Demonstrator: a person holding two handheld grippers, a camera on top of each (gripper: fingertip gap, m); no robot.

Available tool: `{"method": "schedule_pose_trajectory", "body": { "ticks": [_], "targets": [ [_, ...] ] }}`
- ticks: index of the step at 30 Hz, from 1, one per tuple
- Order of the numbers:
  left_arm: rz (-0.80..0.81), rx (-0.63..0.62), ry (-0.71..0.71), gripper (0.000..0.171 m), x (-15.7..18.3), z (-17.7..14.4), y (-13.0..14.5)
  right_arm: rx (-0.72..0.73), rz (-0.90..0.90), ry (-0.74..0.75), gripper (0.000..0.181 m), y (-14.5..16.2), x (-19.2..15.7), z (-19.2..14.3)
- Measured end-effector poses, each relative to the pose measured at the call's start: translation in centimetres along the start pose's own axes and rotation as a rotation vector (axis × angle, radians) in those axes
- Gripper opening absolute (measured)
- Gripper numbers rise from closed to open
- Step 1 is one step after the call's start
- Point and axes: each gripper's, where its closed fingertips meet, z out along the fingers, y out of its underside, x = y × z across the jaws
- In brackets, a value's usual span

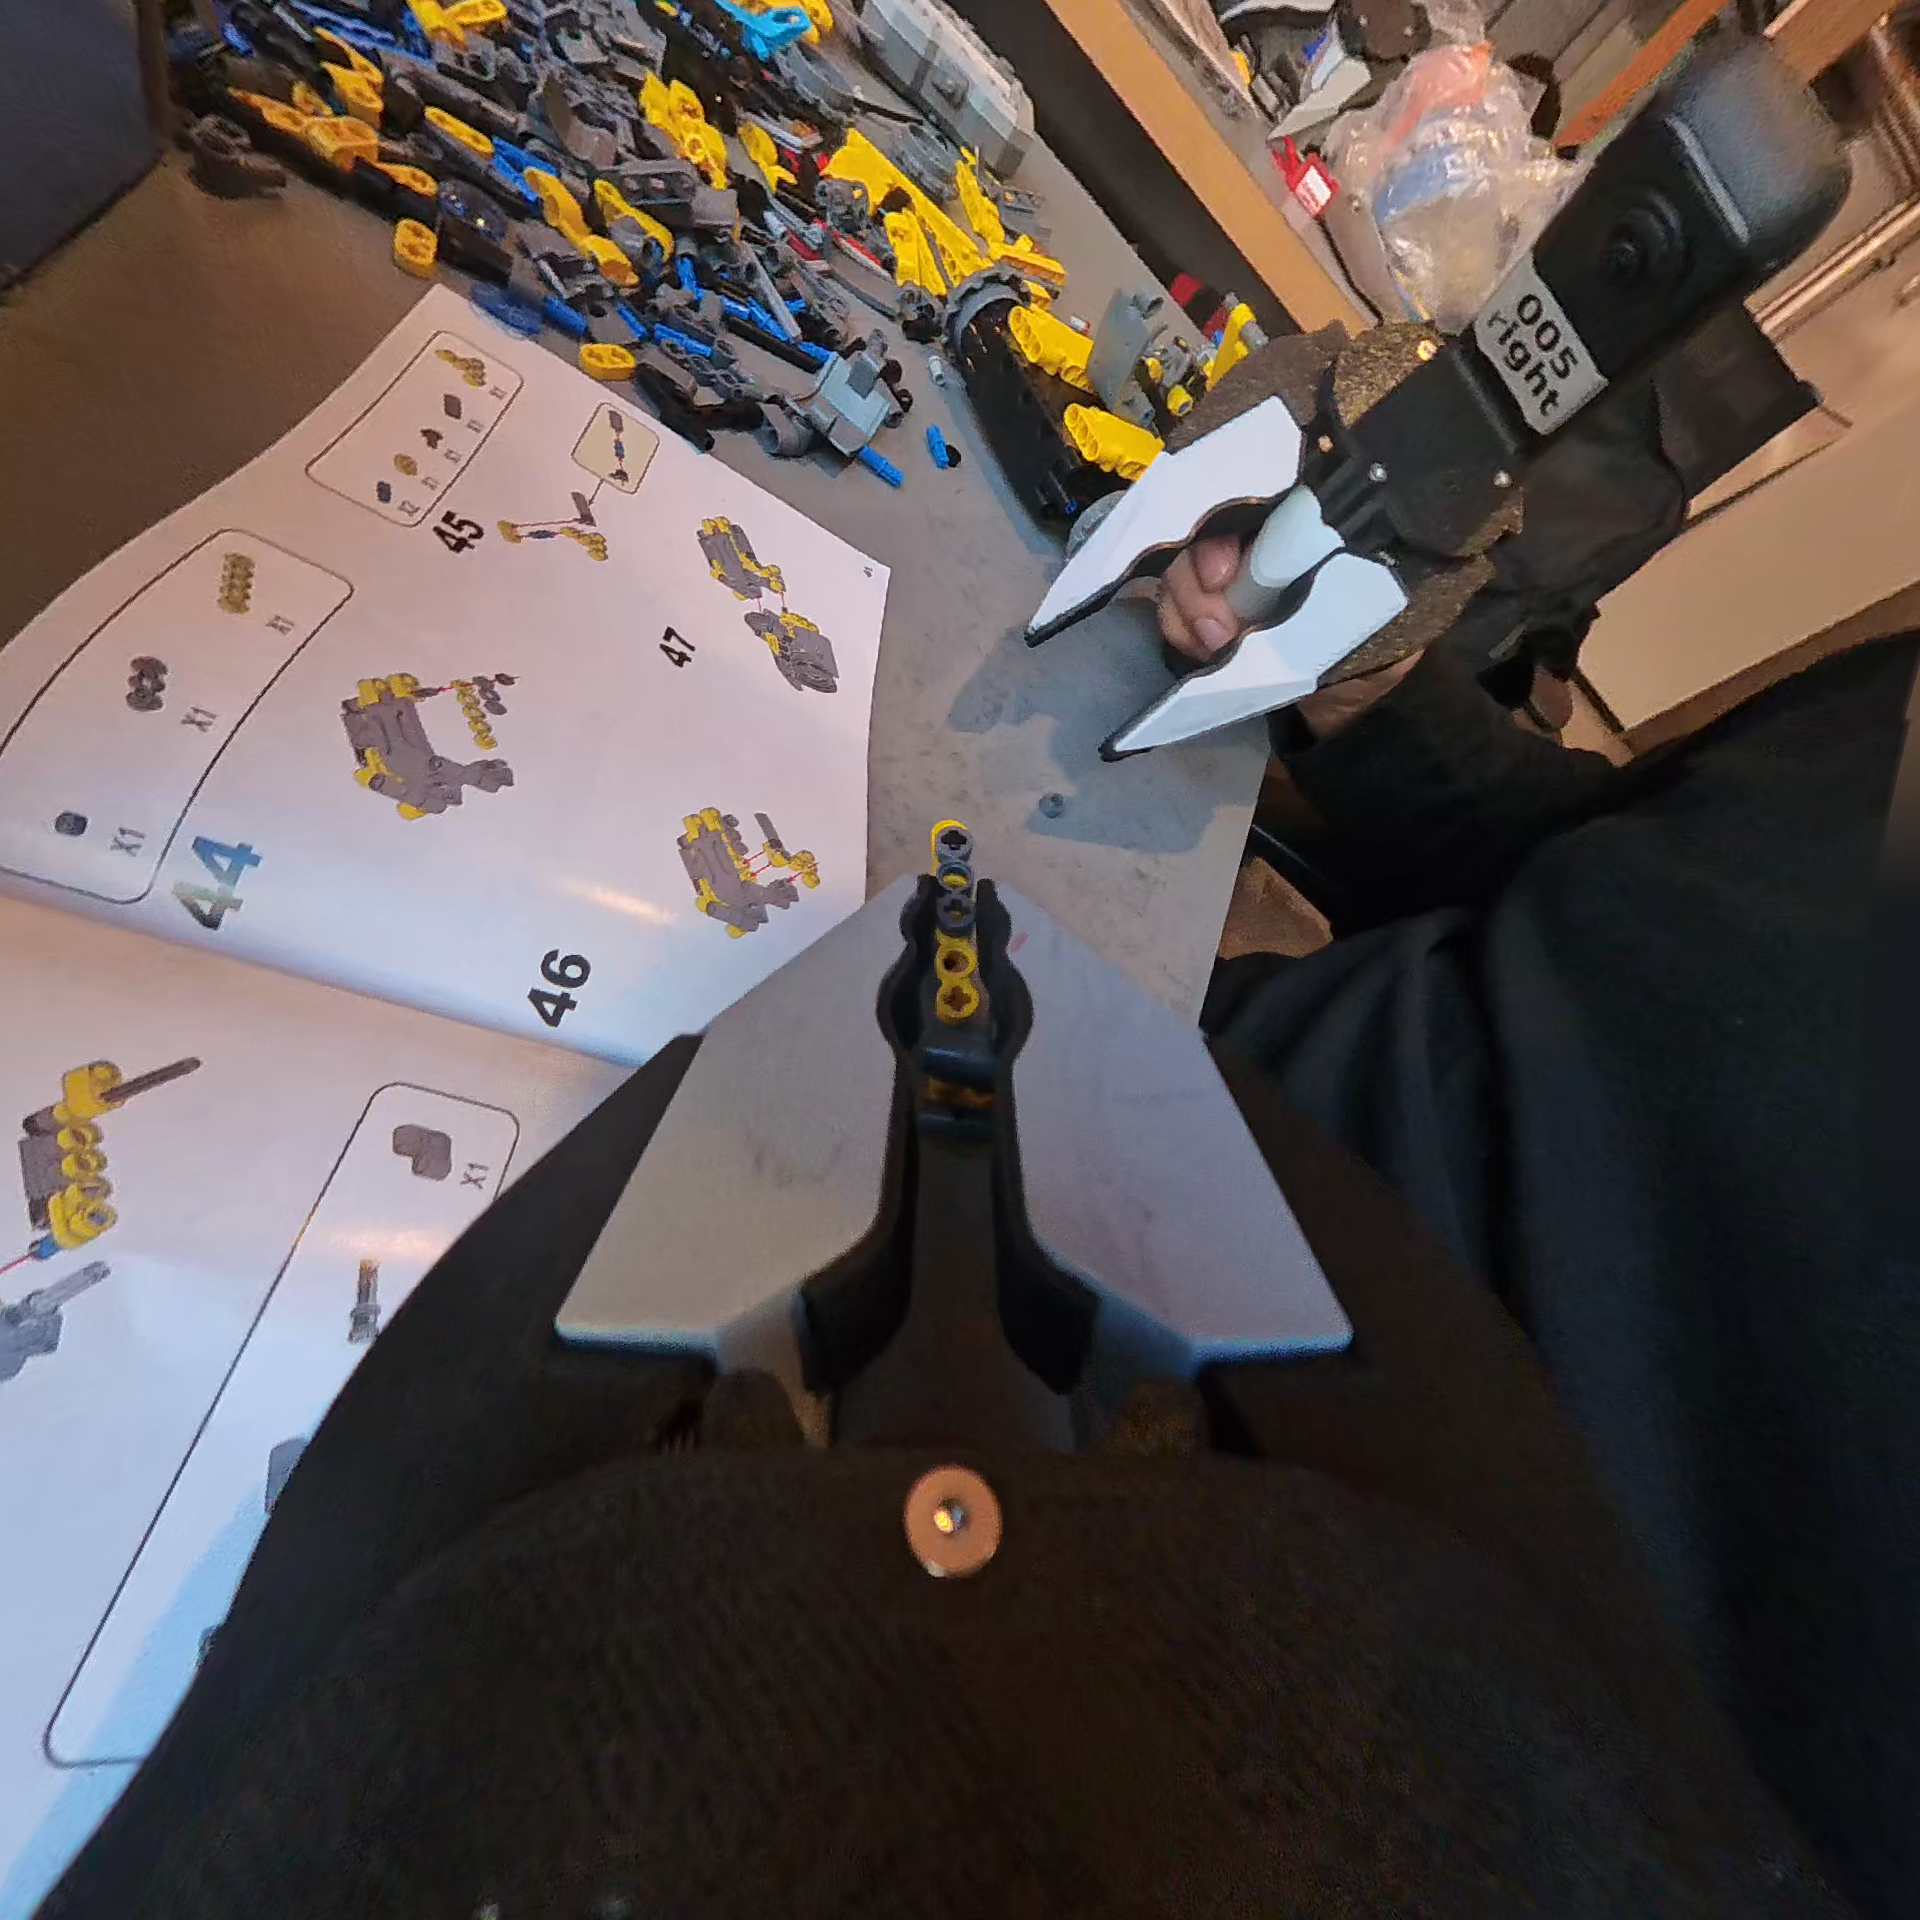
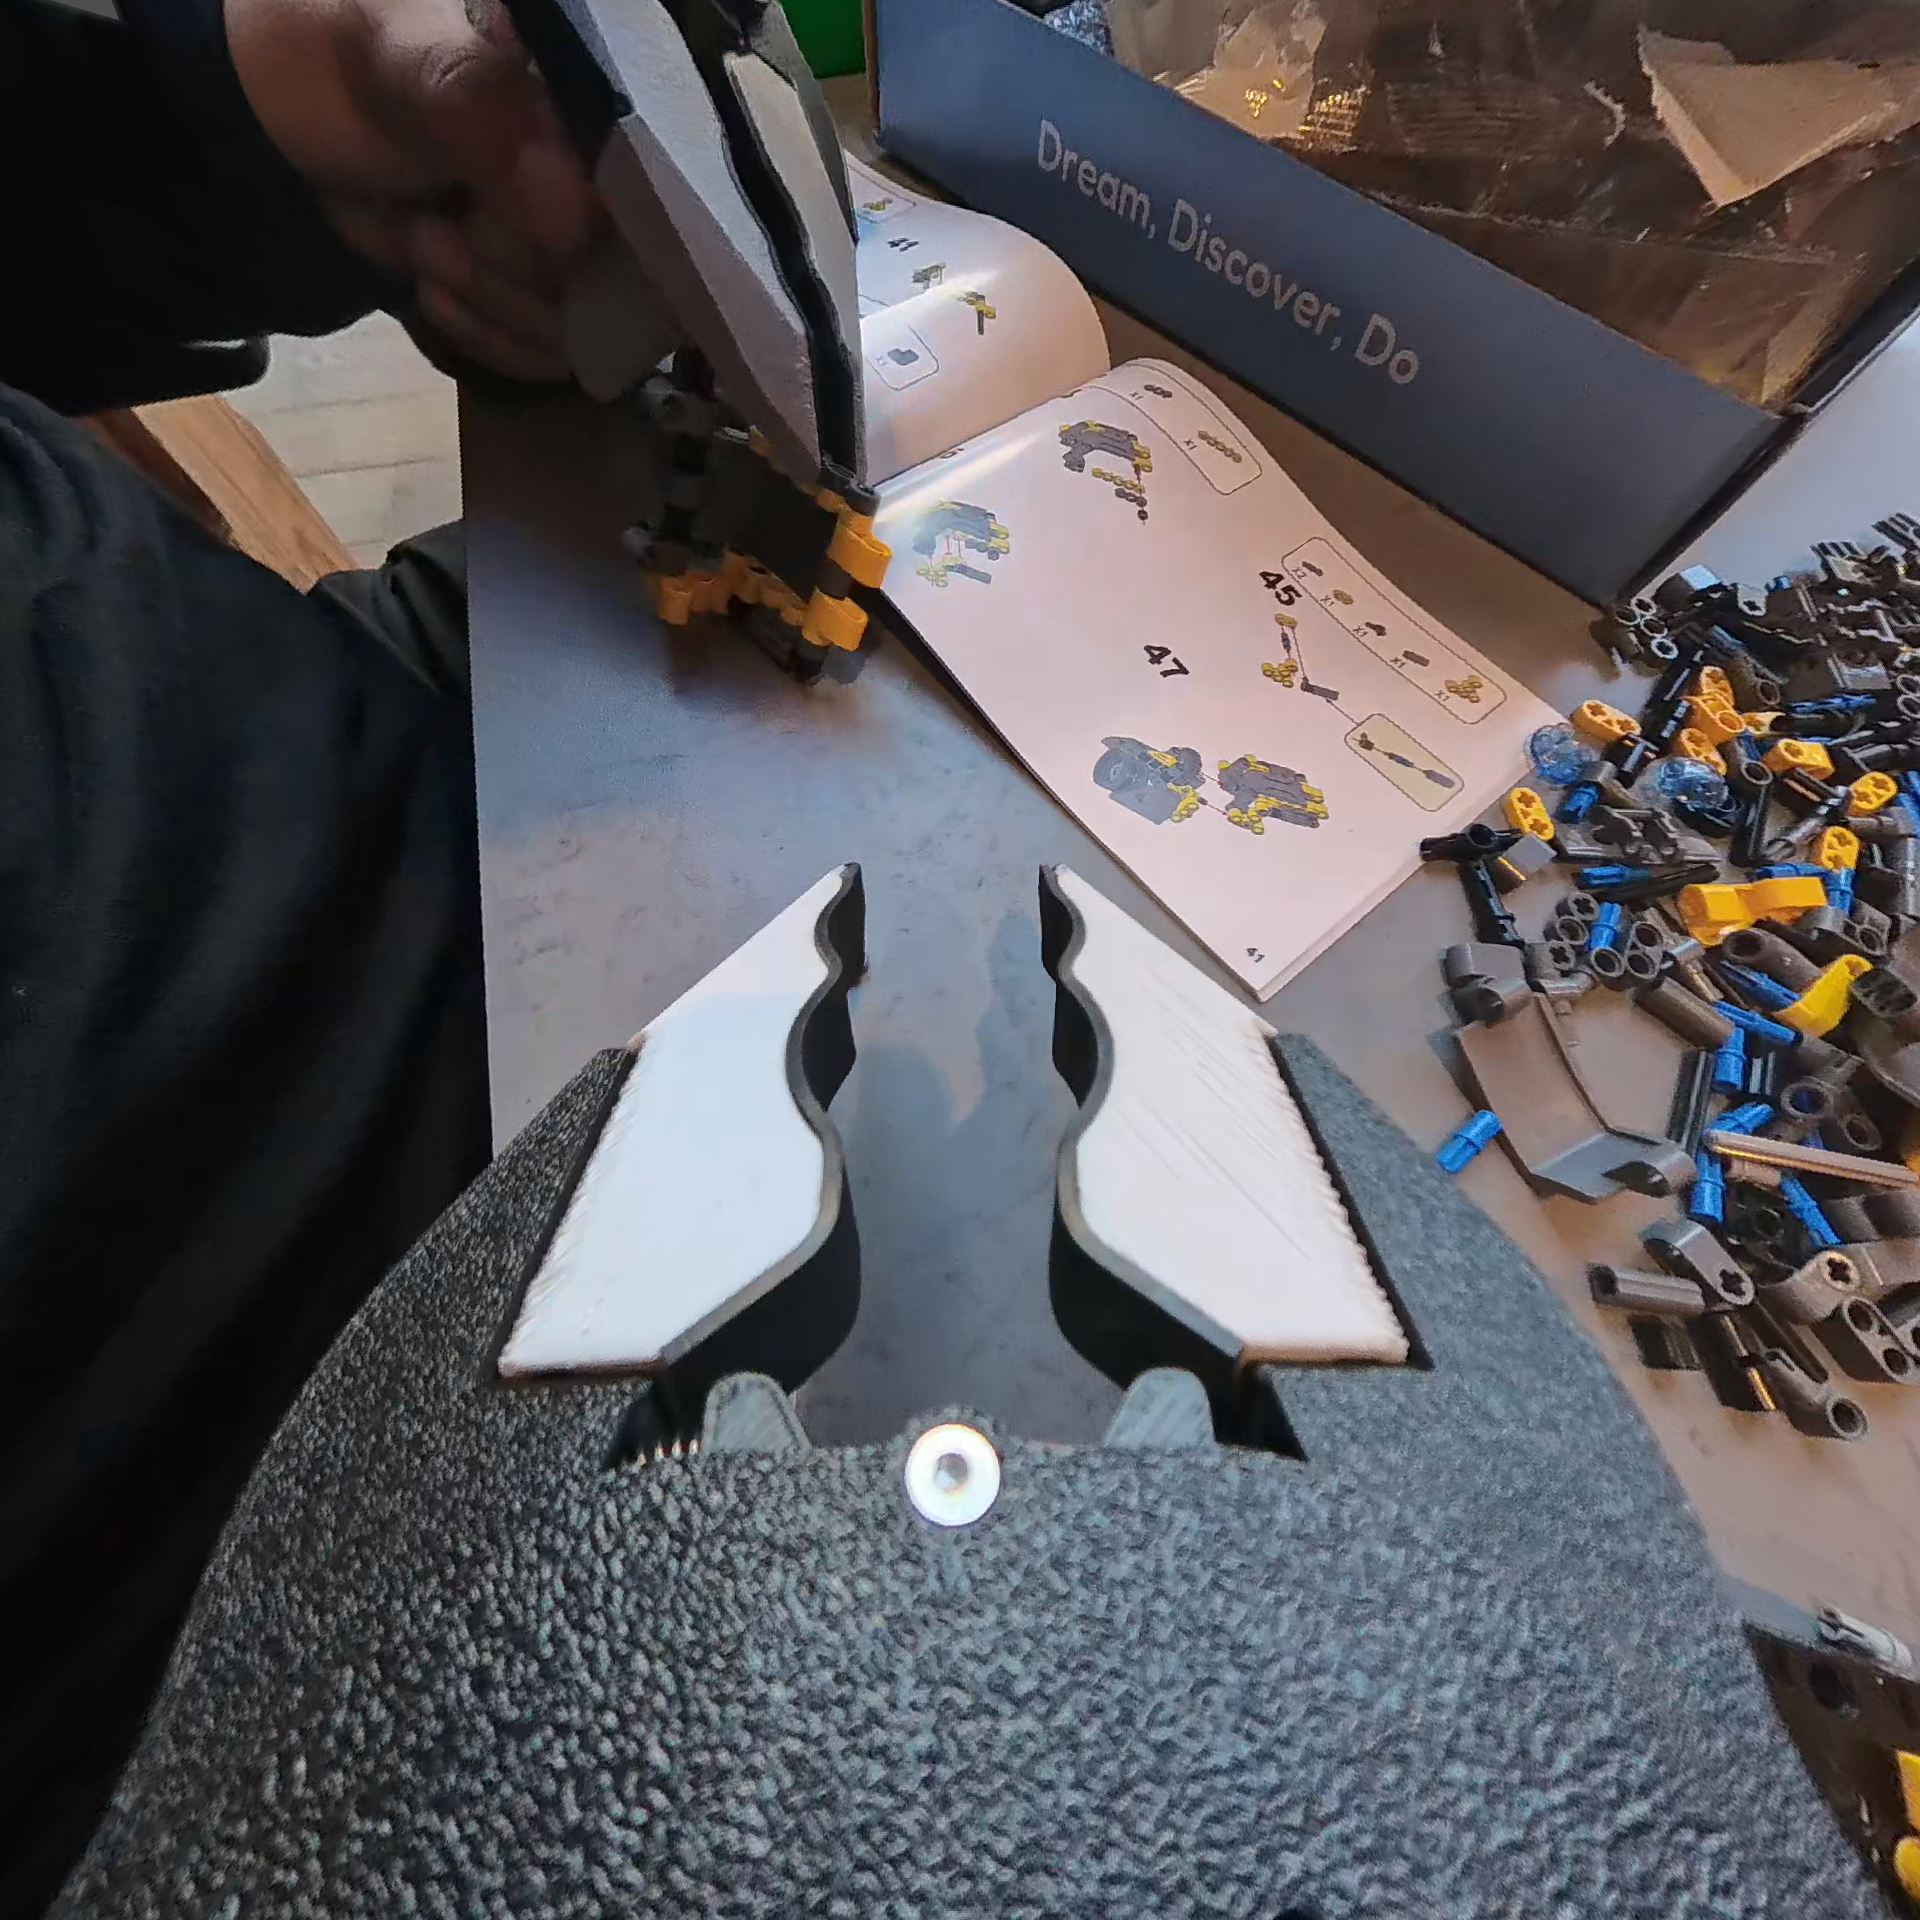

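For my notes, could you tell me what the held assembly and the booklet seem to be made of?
Assembly: likely hard moulded plastic, yellow and dark grey, with smooth, slightly shiny studs and holes. Booklet: glossy printed paper; its pages curve and catch glare.

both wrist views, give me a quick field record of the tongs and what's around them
left tongs: shut on yellow and dark brick assembly
right tongs: open, empty, over bare grey table
instruction booklet: open, lying flat beyond the right tongs
loose bricks pile: yellow, blue, black, grey, on the table beside the booklet
dark box: behind the booklet
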Motion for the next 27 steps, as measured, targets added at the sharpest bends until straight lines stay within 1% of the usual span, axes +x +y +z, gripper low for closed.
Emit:
{"method": "schedule_pose_trajectory", "body": {
  "ticks": [3,5,12,23,27],
  "targets": [
    [-0.01,0.012,0.007,0.005,0.0,-0.2,-0.1,-0.004,-0.003,-0.001,0.033,0.1,0.0,0.0],
    [-0.005,0.02,0.01,0.012,0.1,-0.3,-0.3,-0.004,-0.002,-0.001,0.033,0.0,0.0,0.0],
    [0.036,0.004,-0.011,0.013,0.2,-0.3,0.0,-0.002,-0.01,-0.002,0.033,0.0,-0.1,0.0],
    [0.075,0.032,-0.028,0.031,0.5,-1.6,-0.4,-0.011,-0.001,-0.024,0.033,0.1,-0.3,0.2],
    [0.074,0.037,-0.07,0.037,-0.1,-2.4,-0.1,-0.011,-0.001,-0.026,0.033,0.1,-0.3,0.2]
  ]
}}
